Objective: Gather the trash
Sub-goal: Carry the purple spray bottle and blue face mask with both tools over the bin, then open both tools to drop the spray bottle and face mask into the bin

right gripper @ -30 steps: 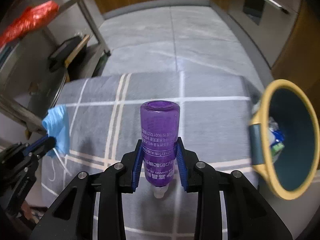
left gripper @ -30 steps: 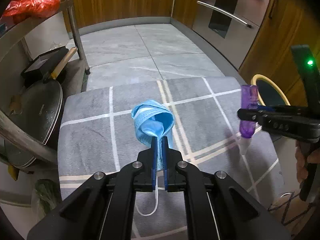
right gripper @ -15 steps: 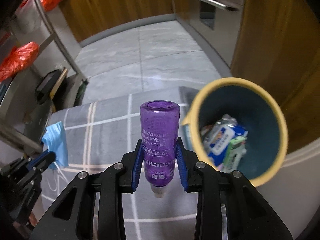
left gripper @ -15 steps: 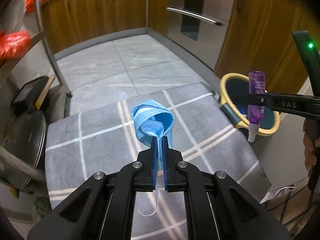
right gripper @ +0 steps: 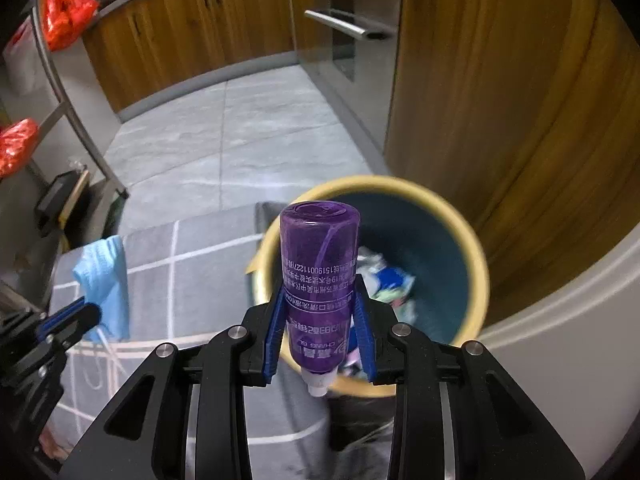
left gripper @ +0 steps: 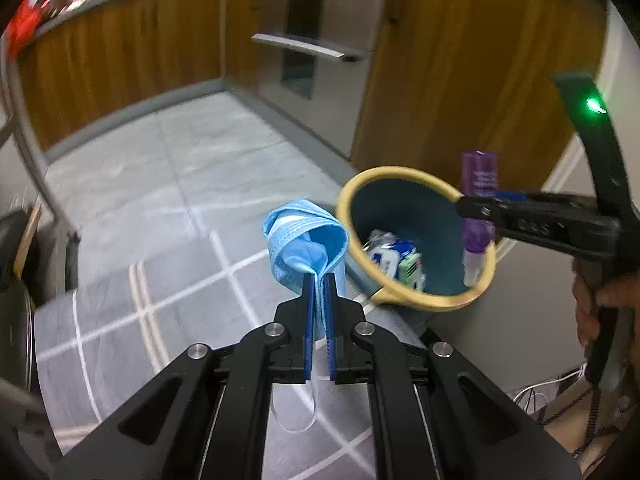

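Blue crumpled fabric, a disposable face mask (left gripper: 305,240), is pinched between the narrow blue pads of the left gripper (left gripper: 319,308), which is clenched on it; one white ear loop hangs down below the jaws. A second ago this view showed the mask over the middle of the grey checked cloth (left gripper: 120,304). Now the mask hangs over the cloth's far right corner, just beside the yellow-rimmed, dark teal plastic trash bin (left gripper: 416,302). The bin was then only a sliver at the right edge and now shows its whole mouth, with white, blue and green wrappers (left gripper: 394,260) at the bottom. To the right, the right gripper (left gripper: 476,210) holds the purple translucent plastic bottle (left gripper: 478,196) over the far side of the bin's mouth, white cap downward. A hand (left gripper: 592,308) grips its handle. Between the mask and the bin rim there is little free room; beyond the bin stand brown wooden cabinet doors (left gripper: 480,60).

Purple bottle (right gripper: 318,280) in the right wrist view is grasped by the right gripper (right gripper: 320,332) around its lower half, pads pressing both sides, the flat base pointing away. A second ago the bottle was over the cloth with the bin far to the right; now the bin (right gripper: 476,264) lies directly behind and below it, its mouth open and wide. At the left, the left gripper (right gripper: 86,314) carries the mask (right gripper: 104,280) above the cloth (right gripper: 200,280), well apart from the bottle. Grey stone floor tiles (right gripper: 240,128) lie free past the cloth's far edge.
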Tool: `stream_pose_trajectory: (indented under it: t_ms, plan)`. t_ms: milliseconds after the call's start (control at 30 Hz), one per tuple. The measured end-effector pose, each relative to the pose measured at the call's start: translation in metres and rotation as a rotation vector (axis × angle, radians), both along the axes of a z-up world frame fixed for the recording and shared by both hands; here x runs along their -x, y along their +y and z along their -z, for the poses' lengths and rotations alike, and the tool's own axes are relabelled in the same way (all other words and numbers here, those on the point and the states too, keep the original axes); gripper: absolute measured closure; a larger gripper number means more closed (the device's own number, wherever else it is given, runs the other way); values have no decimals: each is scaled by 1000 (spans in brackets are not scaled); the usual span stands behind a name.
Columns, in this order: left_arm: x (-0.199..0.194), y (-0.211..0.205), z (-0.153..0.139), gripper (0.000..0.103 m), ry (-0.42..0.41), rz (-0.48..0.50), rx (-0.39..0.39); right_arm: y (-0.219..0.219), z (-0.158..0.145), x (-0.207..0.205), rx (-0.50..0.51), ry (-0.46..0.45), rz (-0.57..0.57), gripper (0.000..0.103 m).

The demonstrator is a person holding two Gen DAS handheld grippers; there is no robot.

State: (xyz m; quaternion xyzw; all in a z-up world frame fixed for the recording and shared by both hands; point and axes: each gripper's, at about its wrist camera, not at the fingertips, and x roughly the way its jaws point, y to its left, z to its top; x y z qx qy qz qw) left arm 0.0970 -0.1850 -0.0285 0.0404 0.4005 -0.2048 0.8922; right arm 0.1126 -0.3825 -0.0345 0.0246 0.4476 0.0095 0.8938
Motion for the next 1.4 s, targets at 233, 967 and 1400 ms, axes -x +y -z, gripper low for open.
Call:
stream_pose_trajectory:
  t_ms: [233,967,1400]
  plan:
    - [-6,-34,-19,98,-49,61,5,-24,-16,-14,52,-52,-31,69]
    - [-82,-131,66,97,93,216,-85,-56,58,-72,-51,207,19,69]
    - [-77,-112,65,65,77,168,-79,-54,62,-75,-80,210,28,57]
